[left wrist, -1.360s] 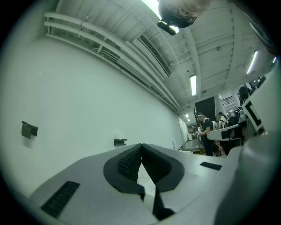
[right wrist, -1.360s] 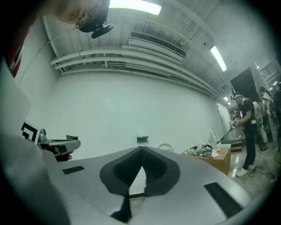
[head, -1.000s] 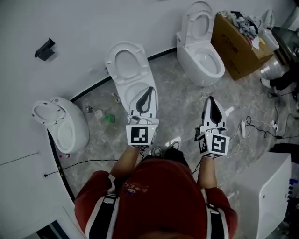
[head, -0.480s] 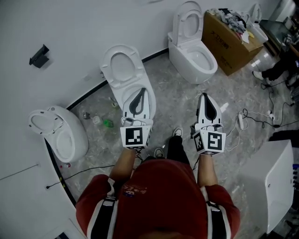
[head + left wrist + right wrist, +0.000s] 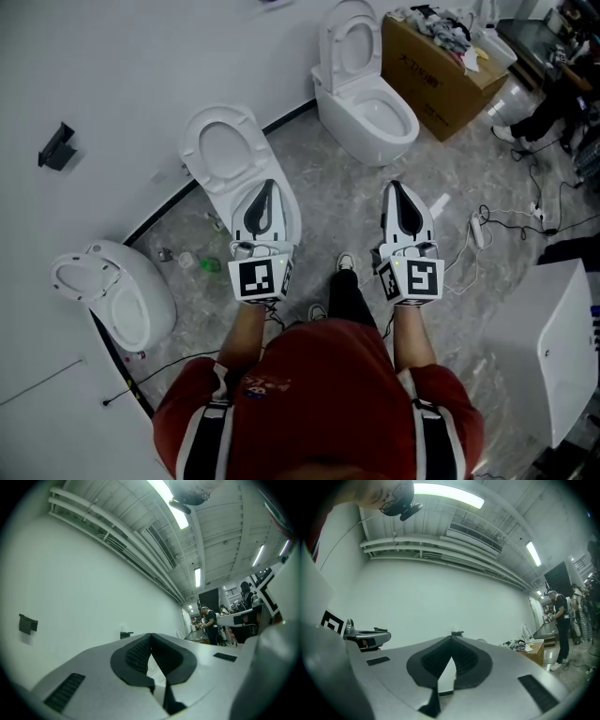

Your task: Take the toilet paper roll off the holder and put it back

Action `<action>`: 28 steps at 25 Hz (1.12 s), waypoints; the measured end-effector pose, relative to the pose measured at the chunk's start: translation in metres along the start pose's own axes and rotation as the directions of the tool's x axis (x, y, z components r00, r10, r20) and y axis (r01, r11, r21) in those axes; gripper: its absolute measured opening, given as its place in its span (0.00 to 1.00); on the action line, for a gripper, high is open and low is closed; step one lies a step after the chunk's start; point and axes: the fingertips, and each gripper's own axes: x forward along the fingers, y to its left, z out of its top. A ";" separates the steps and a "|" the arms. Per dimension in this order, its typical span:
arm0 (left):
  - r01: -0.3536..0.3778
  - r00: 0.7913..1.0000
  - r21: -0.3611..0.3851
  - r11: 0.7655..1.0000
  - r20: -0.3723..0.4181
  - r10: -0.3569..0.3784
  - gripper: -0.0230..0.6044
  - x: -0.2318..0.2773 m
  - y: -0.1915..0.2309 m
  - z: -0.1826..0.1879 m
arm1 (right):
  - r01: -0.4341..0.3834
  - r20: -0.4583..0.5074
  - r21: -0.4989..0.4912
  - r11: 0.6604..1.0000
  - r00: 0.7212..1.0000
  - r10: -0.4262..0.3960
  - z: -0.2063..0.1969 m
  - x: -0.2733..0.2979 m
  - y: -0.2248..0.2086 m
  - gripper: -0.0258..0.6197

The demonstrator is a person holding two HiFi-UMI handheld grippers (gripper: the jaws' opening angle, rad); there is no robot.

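A small black wall holder (image 5: 56,147) is fixed to the white wall at the far left, well away from both grippers. It shows again in the left gripper view as a dark bracket (image 5: 27,624). No toilet paper roll appears in any view. My left gripper (image 5: 267,184) is held out over the middle toilet (image 5: 211,150), shut and with nothing in it (image 5: 151,637). My right gripper (image 5: 394,186) hovers over the marble floor beside it, also shut and empty (image 5: 452,639). Both point towards the white wall.
Another toilet (image 5: 361,103) stands at the back, and a third (image 5: 112,291) at the left. A cardboard box (image 5: 441,56) full of clutter sits at the back right. A white cabinet (image 5: 553,347) is at the right. Cables and a power strip (image 5: 476,228) lie on the floor. People stand far off (image 5: 206,623).
The person has stepped along, and both grippers have travelled with them. The toilets and box have slid left in the head view. Both pairs of jaws have stayed shut.
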 end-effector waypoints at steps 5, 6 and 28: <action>0.025 1.000 0.002 1.000 -0.003 -0.025 0.07 0.039 -0.010 -0.007 | 0.025 -0.005 0.016 1.000 1.000 -0.025 -0.006 0.025 -0.030 0.05; 0.027 1.000 0.002 1.000 -0.008 -0.027 0.07 0.048 -0.011 -0.009 | 0.028 -0.005 0.020 0.999 1.000 -0.028 -0.007 0.031 -0.036 0.05; 0.008 0.997 -0.012 1.000 -0.072 -0.008 0.07 0.286 -0.063 -0.056 | 0.019 -0.034 0.081 0.997 0.999 -0.016 -0.032 0.213 -0.217 0.05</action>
